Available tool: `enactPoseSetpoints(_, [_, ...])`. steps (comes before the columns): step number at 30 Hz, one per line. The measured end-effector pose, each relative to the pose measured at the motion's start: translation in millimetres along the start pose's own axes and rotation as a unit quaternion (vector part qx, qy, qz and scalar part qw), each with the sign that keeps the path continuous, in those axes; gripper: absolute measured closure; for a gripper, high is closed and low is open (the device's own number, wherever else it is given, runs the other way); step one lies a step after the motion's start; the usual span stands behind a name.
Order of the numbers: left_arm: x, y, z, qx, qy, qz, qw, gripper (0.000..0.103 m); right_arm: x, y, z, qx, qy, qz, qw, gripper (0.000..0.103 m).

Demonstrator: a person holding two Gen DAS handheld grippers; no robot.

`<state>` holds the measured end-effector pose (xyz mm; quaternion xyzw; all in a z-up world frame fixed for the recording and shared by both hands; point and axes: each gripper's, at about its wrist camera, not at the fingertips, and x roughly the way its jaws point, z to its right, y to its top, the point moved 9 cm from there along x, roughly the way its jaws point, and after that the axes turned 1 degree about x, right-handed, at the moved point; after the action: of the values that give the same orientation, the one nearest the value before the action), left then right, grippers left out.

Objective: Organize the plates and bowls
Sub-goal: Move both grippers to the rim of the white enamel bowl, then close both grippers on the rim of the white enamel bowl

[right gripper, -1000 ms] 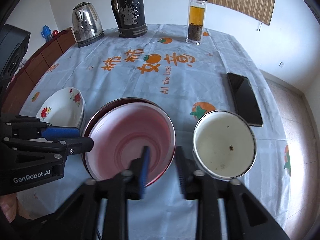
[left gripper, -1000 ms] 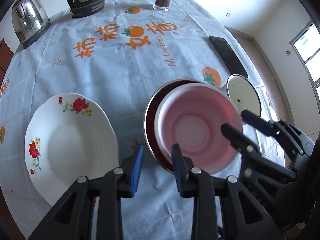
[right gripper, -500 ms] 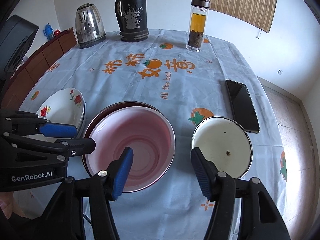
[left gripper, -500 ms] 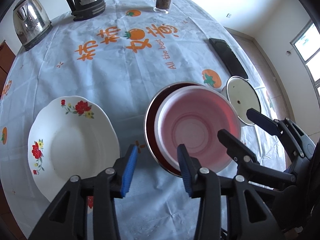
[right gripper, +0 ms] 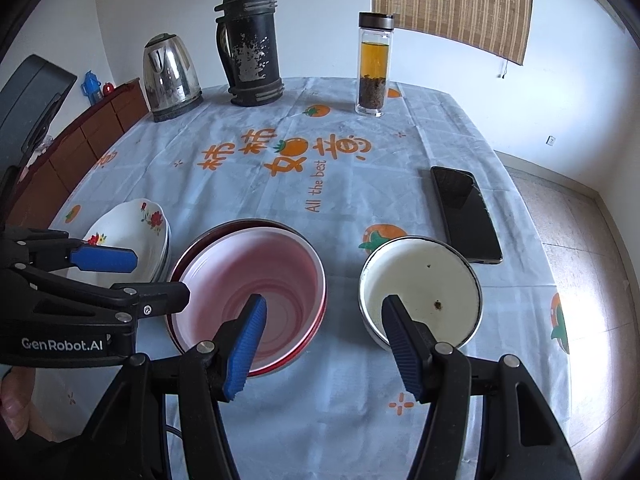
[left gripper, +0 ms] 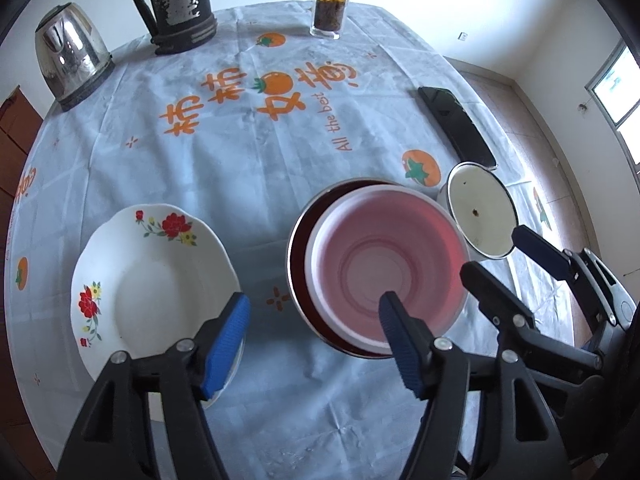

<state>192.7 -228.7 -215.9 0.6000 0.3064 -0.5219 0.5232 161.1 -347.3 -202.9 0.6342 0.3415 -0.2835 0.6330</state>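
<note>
Clothed table (right gripper: 360, 184) carries floral plates (left gripper: 152, 280), bowls (left gripper: 384, 264), kettle (right gripper: 170, 76), phone (right gripper: 466, 212).

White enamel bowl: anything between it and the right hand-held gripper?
Nothing visible. The right hand-held gripper is open, and the enamel bowl sits just ahead of its right finger. The pink bowl is to the left, apart from it; the phone lies behind.

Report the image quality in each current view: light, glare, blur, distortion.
Left wrist view: sharp, strong fisheye bending of the tablecloth, black corner vignette, window blown out. Right wrist view: also sharp, daylight from the right washing out the cloth's right edge, reflections on the kettle, phone screen glossy.
</note>
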Motion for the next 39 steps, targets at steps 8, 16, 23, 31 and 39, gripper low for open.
enactPoseSetpoints(8, [-13,18,16,0.036,0.014,0.023,0.999,0.035,-13,-8,31,0.059,-0.003,0.007,0.998,0.041])
enactPoseSetpoints(16, [-15,33,49,0.079,0.004,0.028,0.9965,0.035,-19,-20,68,0.119,-0.021,0.007,0.993,0.041])
enactPoseSetpoints(23, [-10,49,79,0.12,0.0,0.032,0.9922,0.035,-14,-27,93,0.167,-0.018,0.001,0.986,0.044])
enactPoseSetpoints(31, [11,66,108,0.154,0.002,0.02,0.9879,0.046,1,-34,122,0.205,-0.025,-0.009,0.978,0.062])
enactPoseSetpoints(39, [43,72,124,0.163,-0.003,-0.021,0.9864,0.066,16,-35,128,0.221,-0.01,-0.018,0.975,0.071])
